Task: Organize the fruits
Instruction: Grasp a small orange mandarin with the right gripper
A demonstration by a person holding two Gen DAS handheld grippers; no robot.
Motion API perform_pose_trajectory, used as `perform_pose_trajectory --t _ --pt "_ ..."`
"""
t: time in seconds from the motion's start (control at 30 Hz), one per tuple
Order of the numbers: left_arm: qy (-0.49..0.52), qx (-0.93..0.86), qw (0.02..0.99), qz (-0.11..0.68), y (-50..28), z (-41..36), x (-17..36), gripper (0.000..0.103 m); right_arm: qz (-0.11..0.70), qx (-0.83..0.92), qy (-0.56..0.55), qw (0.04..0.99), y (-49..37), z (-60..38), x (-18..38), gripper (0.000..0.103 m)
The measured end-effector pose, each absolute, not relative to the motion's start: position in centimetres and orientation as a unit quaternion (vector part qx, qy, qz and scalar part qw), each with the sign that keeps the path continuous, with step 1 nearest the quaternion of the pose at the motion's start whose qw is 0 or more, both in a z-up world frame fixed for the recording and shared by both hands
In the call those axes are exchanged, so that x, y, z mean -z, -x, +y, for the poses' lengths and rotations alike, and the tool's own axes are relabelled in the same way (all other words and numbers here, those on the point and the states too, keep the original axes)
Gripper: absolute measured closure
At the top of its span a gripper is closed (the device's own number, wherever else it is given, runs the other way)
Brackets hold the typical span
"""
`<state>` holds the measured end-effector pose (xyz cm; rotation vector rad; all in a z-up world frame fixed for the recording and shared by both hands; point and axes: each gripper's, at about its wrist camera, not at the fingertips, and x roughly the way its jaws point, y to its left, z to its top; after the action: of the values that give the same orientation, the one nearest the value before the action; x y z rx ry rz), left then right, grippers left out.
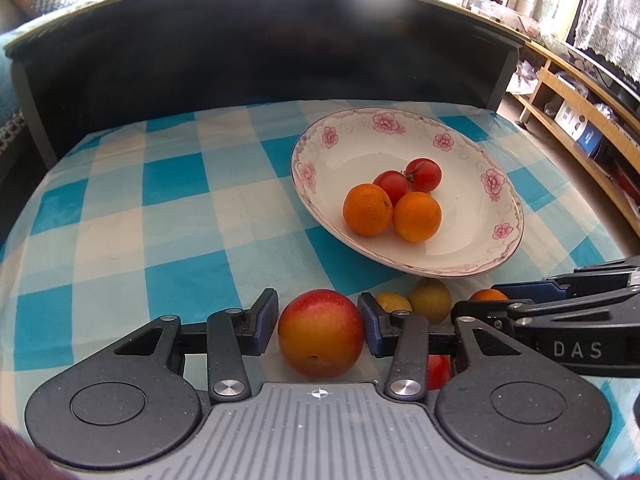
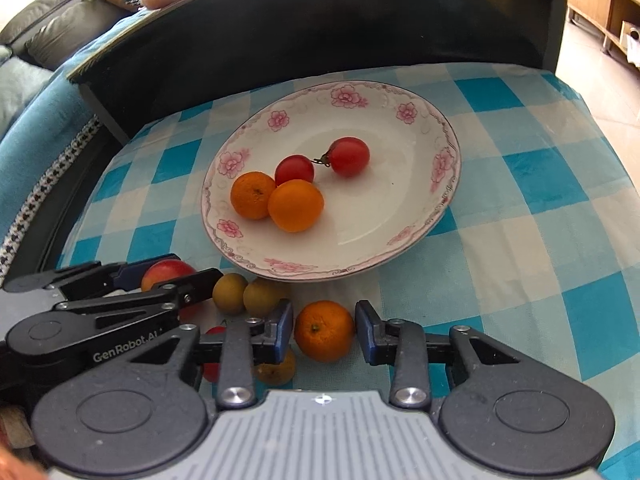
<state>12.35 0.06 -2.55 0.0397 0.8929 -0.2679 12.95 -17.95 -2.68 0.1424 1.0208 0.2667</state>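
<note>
Both tongs down at the near edge of the cloth; my left gripper (image 1: 320,326) has its pads either side of the red-yellow plum (image 1: 321,333), right up against it, grip looks closed on it but not lifted; my right gripper (image 2: 325,330) straddles a loose orange (image 2: 325,330), jaws narrow with small gaps both sides, not pinching yet; flowered plate (image 2: 404,240) sits just beyond, holding two oranges (image 2: 296,205) and two cherry tomatoes (image 2: 349,157); so I'd judge roughly half done; left outside the plate: plum, this orange, brownish-yellow small fruits (image 2: 230,293) bunched by the plate rim, a red one partly hidden under the fingers; surface is a blue-white checked cloth (image 1: 120,208) on a low table; dark raised board (image 1: 260,48) behind it, wooden shelving (image 1: 580,112) at the right, sofa cushions (image 2: 60,20) far left.
</note>
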Motion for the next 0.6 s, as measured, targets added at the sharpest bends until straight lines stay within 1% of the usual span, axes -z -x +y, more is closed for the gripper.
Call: perform_pose_trajectory --t 0.1,0.17,0.27,0.6 --pt "-0.024 0.127 0.896 0.425 -12.3 0.0 2.7 0.050 0.486 -0.131 -0.054 0.862 -12.7 -17.7 2.7 0.064" --pt "-0.026 0.125 0.896 0.425 -12.3 0.0 2.6 0.053 0.485 -0.130 -0.052 0.863 -12.5 -17.7 2.7 0.064" --pt "-0.035 0.123 0.896 0.425 -12.0 -0.2 2.6 0.053 0.481 -0.128 -0.040 0.866 -12.2 -17.5 2.7 0.066" --pt "-0.032 0.114 0.892 0.437 -10.3 0.6 2.4 0.054 0.483 -0.112 -0.035 0.868 -10.7 -18.4 2.2 0.067"
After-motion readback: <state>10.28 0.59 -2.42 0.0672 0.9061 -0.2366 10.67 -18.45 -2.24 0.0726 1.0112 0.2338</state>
